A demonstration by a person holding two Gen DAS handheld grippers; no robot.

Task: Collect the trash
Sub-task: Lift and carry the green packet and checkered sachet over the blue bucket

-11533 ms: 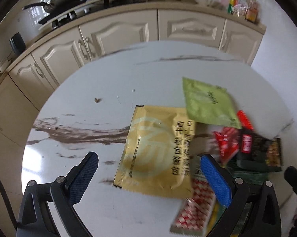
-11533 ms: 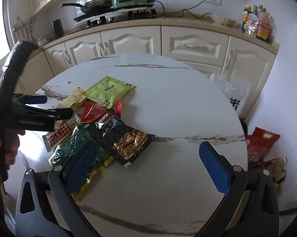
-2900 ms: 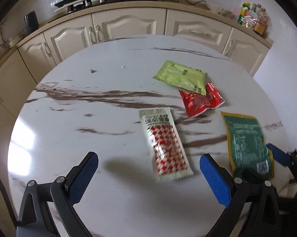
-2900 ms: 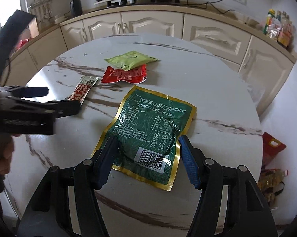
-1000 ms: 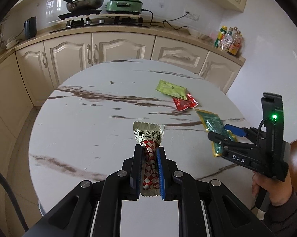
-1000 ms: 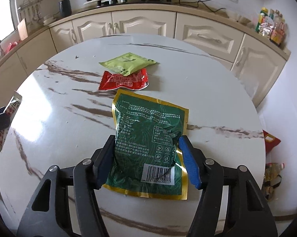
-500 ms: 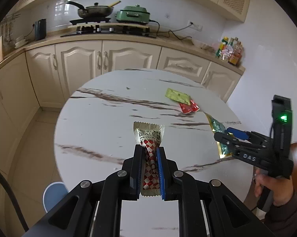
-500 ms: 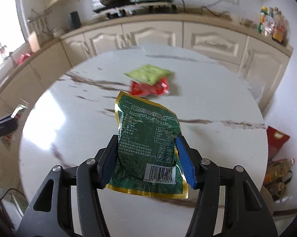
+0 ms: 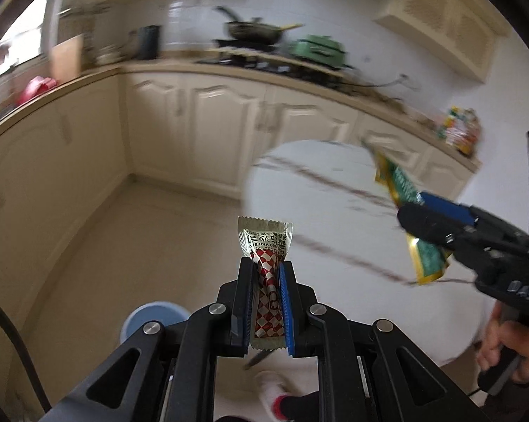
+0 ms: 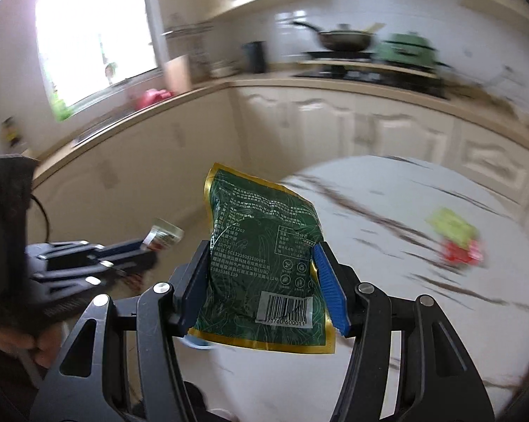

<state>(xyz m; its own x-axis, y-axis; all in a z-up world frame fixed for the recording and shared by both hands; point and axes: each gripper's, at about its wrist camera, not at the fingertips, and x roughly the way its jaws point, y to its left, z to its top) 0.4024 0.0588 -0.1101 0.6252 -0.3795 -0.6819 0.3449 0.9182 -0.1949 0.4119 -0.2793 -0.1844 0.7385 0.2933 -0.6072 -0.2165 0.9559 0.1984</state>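
Note:
My left gripper (image 9: 266, 267) is shut on a red-and-white checkered wrapper (image 9: 266, 246), held in the air over the floor to the left of the table. My right gripper (image 10: 260, 253) is shut on a green packet with a gold edge (image 10: 264, 242), held up beside the table. The right gripper with its green packet (image 9: 405, 190) also shows at the right of the left wrist view. The left gripper with its wrapper (image 10: 164, 235) shows at the left of the right wrist view. A light green wrapper (image 10: 452, 227) and a red wrapper (image 10: 463, 251) lie on the table.
A round white marble table (image 9: 320, 218) stands to the right. A light blue round bin (image 9: 151, 316) sits on the floor below the left gripper. Cream cabinets (image 9: 201, 133) and a counter with a wok and green cooker run along the back.
Both grippers have swung left away from the table with their wrappers. The view now takes in the floor and the blue bin. The frames are blurred by motion.

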